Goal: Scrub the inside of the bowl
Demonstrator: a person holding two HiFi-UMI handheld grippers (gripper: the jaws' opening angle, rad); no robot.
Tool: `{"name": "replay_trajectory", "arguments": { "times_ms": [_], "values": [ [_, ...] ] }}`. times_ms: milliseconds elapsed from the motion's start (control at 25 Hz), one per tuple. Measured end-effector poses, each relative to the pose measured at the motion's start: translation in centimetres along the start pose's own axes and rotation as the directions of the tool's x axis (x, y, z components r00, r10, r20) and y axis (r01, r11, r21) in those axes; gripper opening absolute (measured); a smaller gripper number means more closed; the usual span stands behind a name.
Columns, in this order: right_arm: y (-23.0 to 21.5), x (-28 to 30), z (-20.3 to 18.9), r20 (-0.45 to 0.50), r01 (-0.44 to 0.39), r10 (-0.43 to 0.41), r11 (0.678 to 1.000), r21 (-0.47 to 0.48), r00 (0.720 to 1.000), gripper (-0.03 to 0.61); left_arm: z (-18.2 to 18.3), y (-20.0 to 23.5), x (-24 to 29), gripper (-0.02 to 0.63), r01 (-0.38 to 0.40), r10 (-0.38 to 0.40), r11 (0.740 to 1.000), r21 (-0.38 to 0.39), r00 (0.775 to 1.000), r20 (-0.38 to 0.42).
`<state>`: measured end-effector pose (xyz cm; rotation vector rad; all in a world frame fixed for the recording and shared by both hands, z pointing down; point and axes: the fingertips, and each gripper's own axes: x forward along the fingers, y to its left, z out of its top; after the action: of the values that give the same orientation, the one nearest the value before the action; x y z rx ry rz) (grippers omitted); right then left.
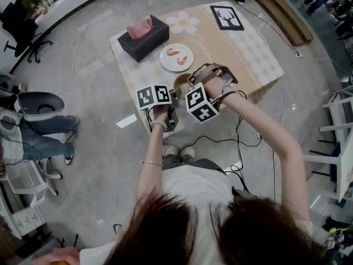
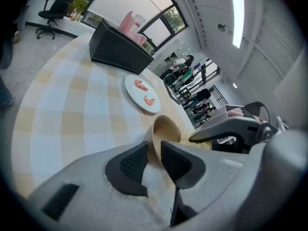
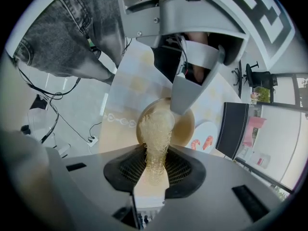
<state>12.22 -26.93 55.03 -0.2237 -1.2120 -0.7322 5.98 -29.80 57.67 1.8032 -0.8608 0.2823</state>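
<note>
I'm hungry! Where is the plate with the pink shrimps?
In the head view, the round white plate sits right of the black tissue box and beyond the tan bowl.

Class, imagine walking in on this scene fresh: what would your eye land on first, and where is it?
A tan bowl at the near edge of the table draws the eye: the left gripper clamps its rim while the right gripper holds a pale mesh scrubber inside it. Behind it sit a white plate with two shrimps and a black tissue box.
</note>
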Motion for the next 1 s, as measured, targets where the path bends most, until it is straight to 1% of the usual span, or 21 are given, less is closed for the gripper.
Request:
{"name": "replay_trajectory", "arguments": {
  "times_ms": [240, 440, 640, 840, 1000],
  "values": [
    [-0.6, 0.0, 0.6, 0.009, 0.021, -0.021, 1.000, 0.005, 1.000, 0.095, -0.1, 0.0, 0.0, 0.097, 0.008, -0.008, 1.000, -0.002, 1.000, 0.000],
    [-1.5, 0.4, 0.5, -0.011, 0.034, -0.034, 0.999, -0.024, 0.999, 0.095, -0.3, -0.1, 0.0, 0.095, 0.021, -0.021, 1.000, -0.011, 1.000, -0.002],
    [-2.8, 1.0, 0.0, -0.041, 0.047, -0.050, 0.997, -0.064, 0.998, 0.095, -0.3, -0.2, -0.1, 0.095, 0.031, -0.031, 1.000, -0.006, 1.000, -0.006],
    [-4.5, 0.8, 0.0, -0.040, 0.079, -0.082, 0.995, -0.067, 0.996, 0.095, -0.6, -0.4, -0.2, 0.095, 0.038, -0.038, 0.999, -0.009, 0.999, -0.014],
    [-5.4, 0.7, 0.1, -0.038, 0.086, -0.089, 0.994, -0.072, 0.995, 0.095, -0.7, -0.4, -0.4, 0.095, 0.041, -0.041, 0.999, -0.010, 0.999, -0.015]
  ]
}}
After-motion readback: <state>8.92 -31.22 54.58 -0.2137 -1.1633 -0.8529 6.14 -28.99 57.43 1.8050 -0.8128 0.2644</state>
